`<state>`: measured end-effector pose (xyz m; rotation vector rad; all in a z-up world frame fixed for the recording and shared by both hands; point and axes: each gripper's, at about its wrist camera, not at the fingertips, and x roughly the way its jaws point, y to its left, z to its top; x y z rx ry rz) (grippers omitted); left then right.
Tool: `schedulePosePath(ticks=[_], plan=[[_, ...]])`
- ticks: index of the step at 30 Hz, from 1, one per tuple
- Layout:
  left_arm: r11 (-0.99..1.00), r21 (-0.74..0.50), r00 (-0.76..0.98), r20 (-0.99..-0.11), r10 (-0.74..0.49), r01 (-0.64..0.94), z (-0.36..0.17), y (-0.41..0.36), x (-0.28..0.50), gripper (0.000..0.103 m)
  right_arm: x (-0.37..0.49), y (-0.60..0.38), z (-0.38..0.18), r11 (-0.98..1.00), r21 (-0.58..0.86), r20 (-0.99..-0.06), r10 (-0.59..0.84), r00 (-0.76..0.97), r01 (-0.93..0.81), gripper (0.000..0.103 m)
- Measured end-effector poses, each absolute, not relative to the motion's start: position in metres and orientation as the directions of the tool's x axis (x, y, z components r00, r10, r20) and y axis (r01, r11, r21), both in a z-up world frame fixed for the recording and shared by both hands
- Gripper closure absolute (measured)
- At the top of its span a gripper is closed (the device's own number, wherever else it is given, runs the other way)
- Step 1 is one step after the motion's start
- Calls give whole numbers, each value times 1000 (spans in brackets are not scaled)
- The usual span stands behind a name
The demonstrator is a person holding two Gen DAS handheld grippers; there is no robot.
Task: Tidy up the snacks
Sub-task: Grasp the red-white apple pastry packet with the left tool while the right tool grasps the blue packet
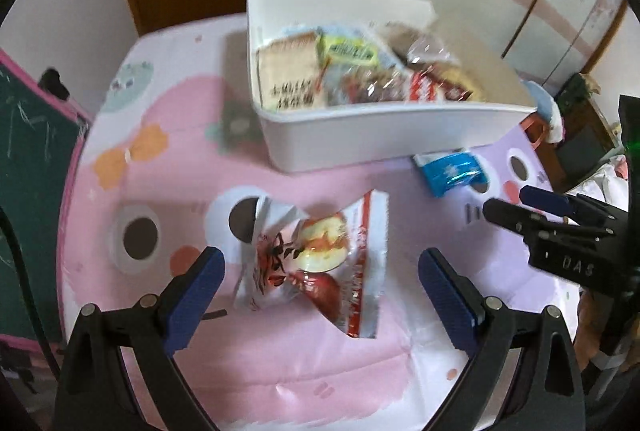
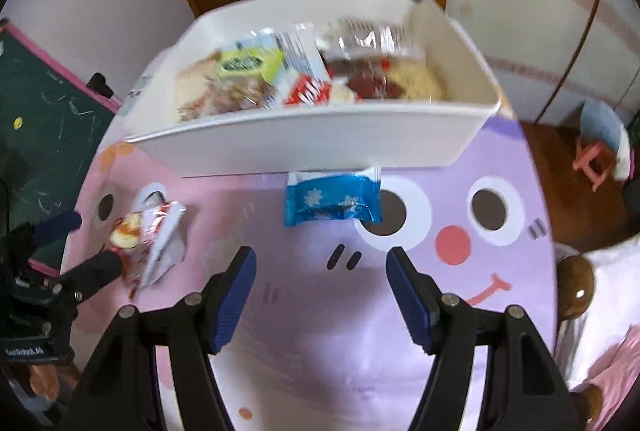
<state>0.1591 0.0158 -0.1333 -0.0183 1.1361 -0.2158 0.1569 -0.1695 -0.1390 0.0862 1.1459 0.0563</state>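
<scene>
The left gripper [image 1: 322,283], fingers spread and holding nothing, is straddling the red-and-white snack packet [image 1: 320,267] lying on the tablecloth [image 1: 280,371] near its left edge. The right gripper [image 2: 320,287], also released, is aiming at the blue wrapper [image 2: 332,201] lying against the white bin [image 2: 304,147]. Each should be closing across the packet's middle, not its flimsy edges.

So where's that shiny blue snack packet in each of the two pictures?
Left wrist view: blue packet at right of centre, on the table just below the white bin's right corner.
Right wrist view: blue packet near the centre, just in front of the bin's near wall.
Shared landmark: the white bin full of snacks.
</scene>
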Motion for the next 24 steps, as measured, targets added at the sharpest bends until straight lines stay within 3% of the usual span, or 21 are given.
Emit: schedulePosePath(ticks=[10, 24], plan=[[979, -171, 333, -922, -200, 116, -168, 20, 174, 6, 197, -176, -171, 991, 130, -900, 103, 423, 34, 35], [982, -183, 274, -943, -191, 55, -201, 27, 183, 6, 210, -155, -198, 999, -33, -899, -34, 436, 11, 28]])
